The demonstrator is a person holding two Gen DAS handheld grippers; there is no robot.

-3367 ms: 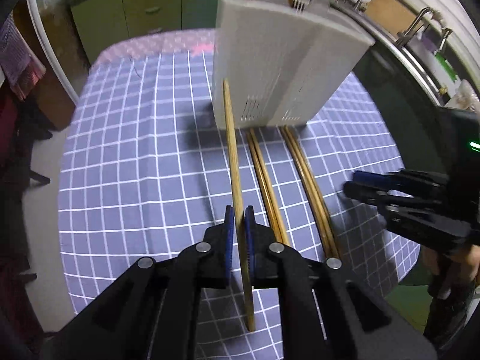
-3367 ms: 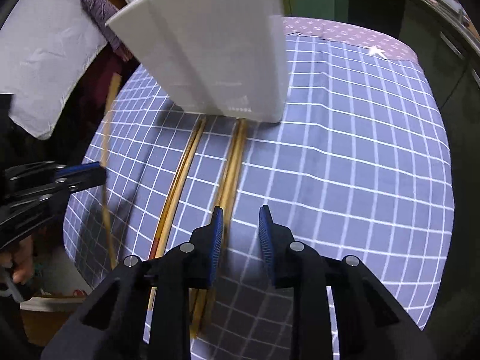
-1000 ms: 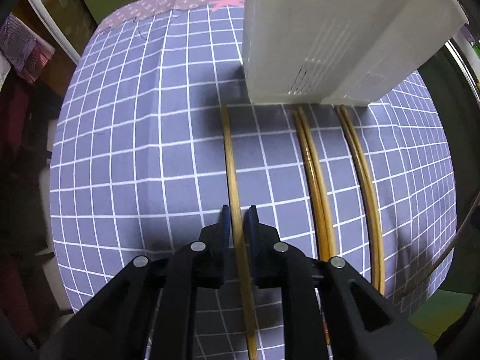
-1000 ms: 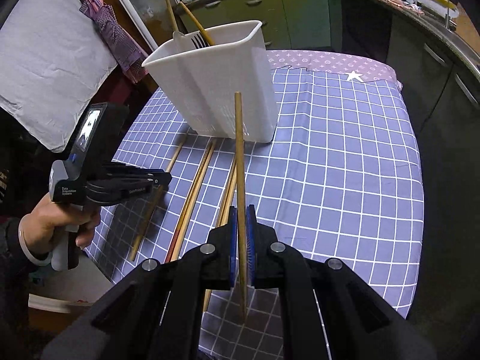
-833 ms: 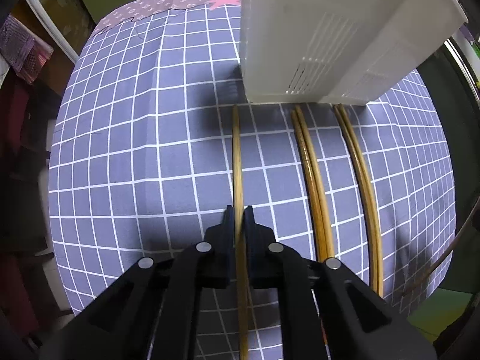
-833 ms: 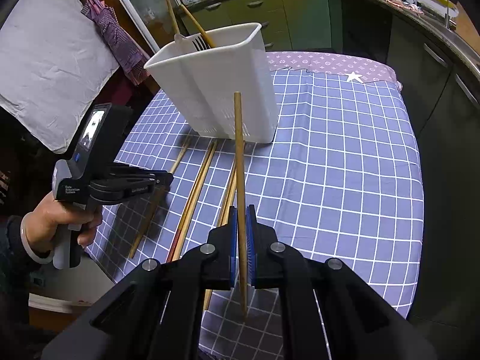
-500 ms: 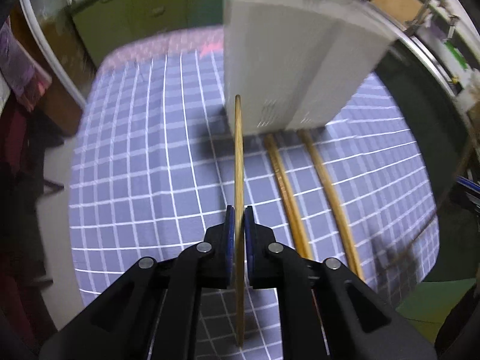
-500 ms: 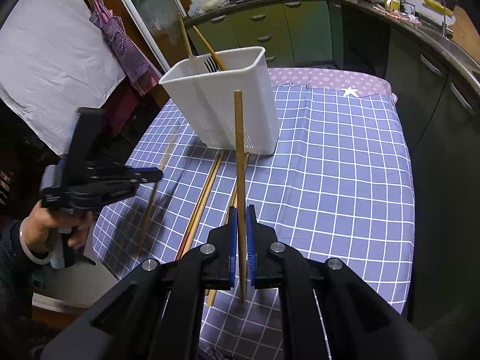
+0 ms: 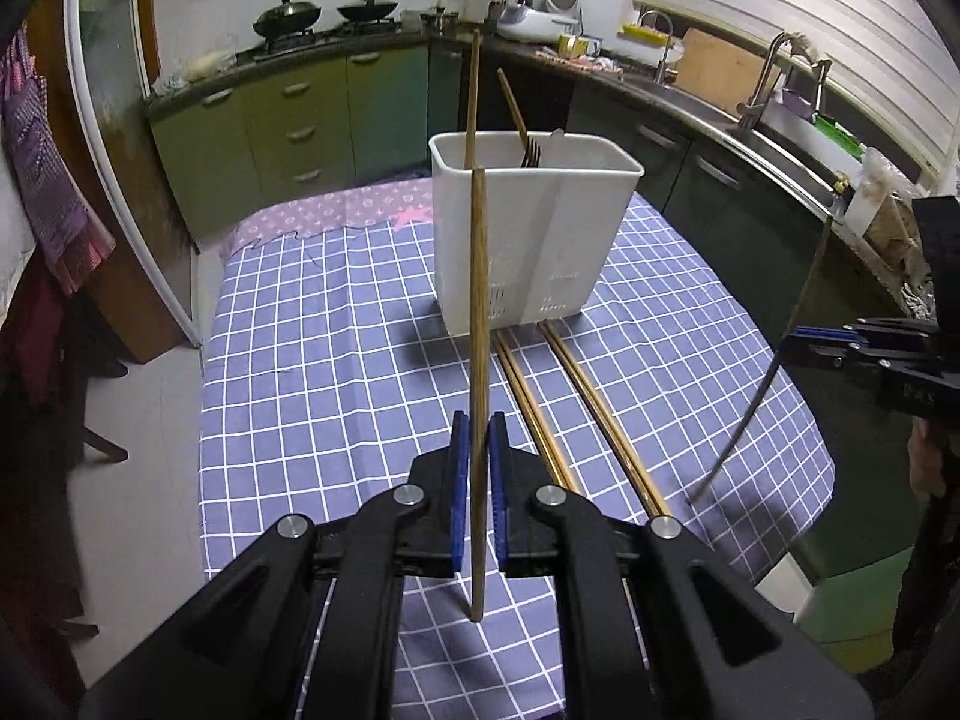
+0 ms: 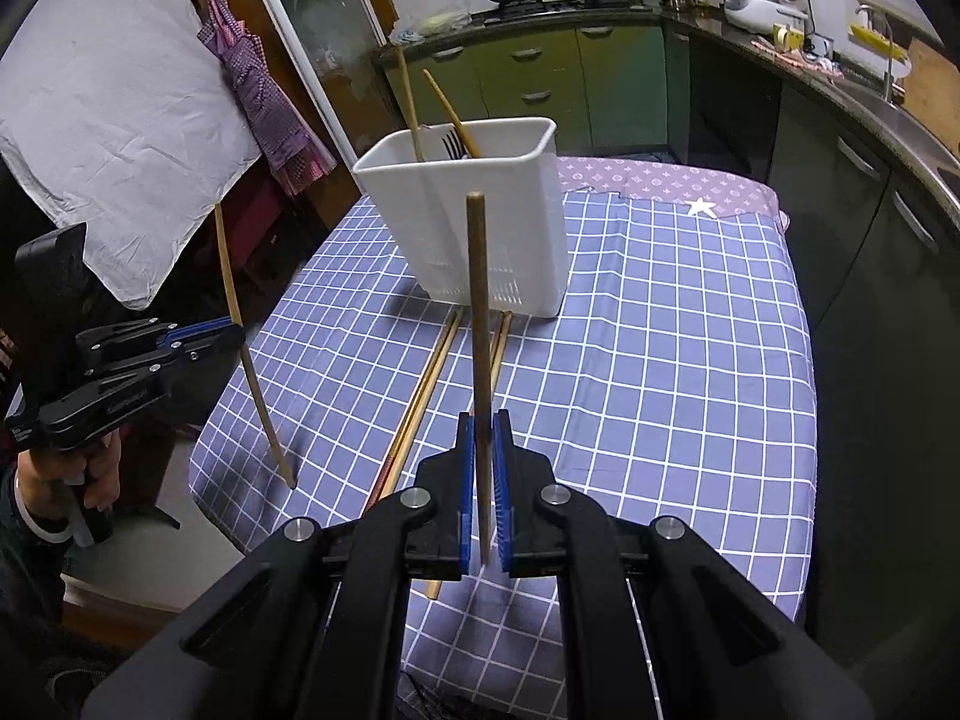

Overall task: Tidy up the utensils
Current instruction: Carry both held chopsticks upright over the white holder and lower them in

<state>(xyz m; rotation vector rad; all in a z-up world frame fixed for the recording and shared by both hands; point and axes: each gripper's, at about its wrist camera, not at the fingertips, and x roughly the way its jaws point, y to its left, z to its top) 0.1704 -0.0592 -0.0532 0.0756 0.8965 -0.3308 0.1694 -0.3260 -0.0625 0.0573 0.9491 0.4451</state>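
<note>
The left gripper (image 9: 474,450) pinches one wooden chopstick (image 9: 478,360) upright above the table's near edge. The right gripper (image 10: 483,462) clamps a second chopstick (image 10: 478,336) the same way. Four more chopsticks (image 9: 576,396) lie on the checked tablecloth (image 9: 336,372), running up to the white utensil holder (image 9: 534,240) at mid-table, which contains two chopsticks and a fork (image 9: 529,151). Green kitchen cabinets (image 9: 300,120) stand behind.

The left gripper (image 9: 474,480) clamped the brown wooden chopstick (image 9: 478,360) that lay on the checked purple tablecloth (image 9: 336,372) and raised it upright ahead of its fingers. The right gripper (image 10: 483,480), open 3.4 s ago, closed on a second brown wooden chopstick (image 10: 478,330) and lifted it off the cloth.
</note>
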